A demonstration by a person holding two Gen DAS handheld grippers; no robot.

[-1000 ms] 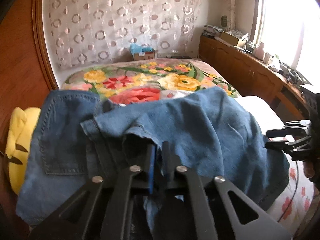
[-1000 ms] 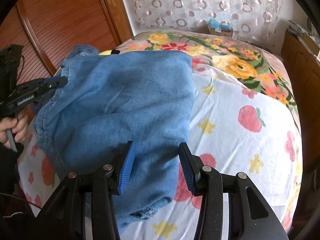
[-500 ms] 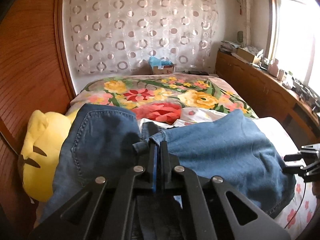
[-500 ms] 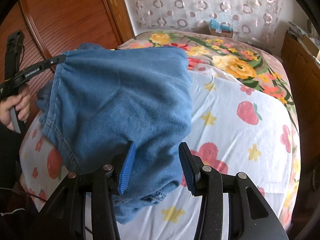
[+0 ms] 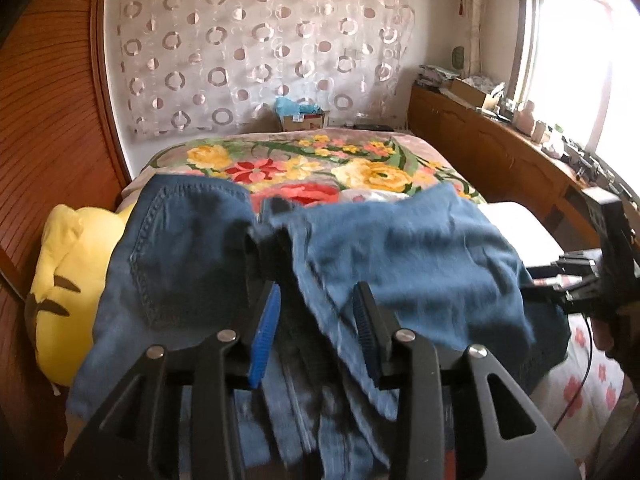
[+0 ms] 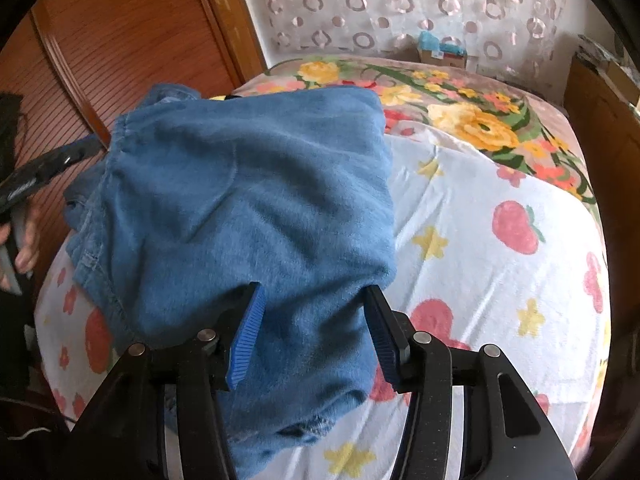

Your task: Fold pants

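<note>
Blue denim pants (image 6: pixel 248 208) lie folded in a heap on the bed, also in the left wrist view (image 5: pixel 400 264). My left gripper (image 5: pixel 316 316) is open, its blue pads apart, with loose denim edges lying between and below them. My right gripper (image 6: pixel 316 332) is open, its fingers either side of the near folded end of the pants, holding nothing. The right gripper shows at the right edge of the left wrist view (image 5: pixel 576 280); the left gripper shows at the left edge of the right wrist view (image 6: pixel 44 172).
The bed has a white sheet with strawberries and stars (image 6: pixel 500 240) and a floral blanket (image 5: pixel 320 168) at the far end. A yellow plush pillow (image 5: pixel 68 280) lies left of the pants. A wooden wall (image 6: pixel 120 40) is left, a wooden cabinet (image 5: pixel 500 152) right.
My left gripper has opened and let go of the denim edge it held, and the cloth has dropped onto the heap. My right gripper stays open at the near end.
</note>
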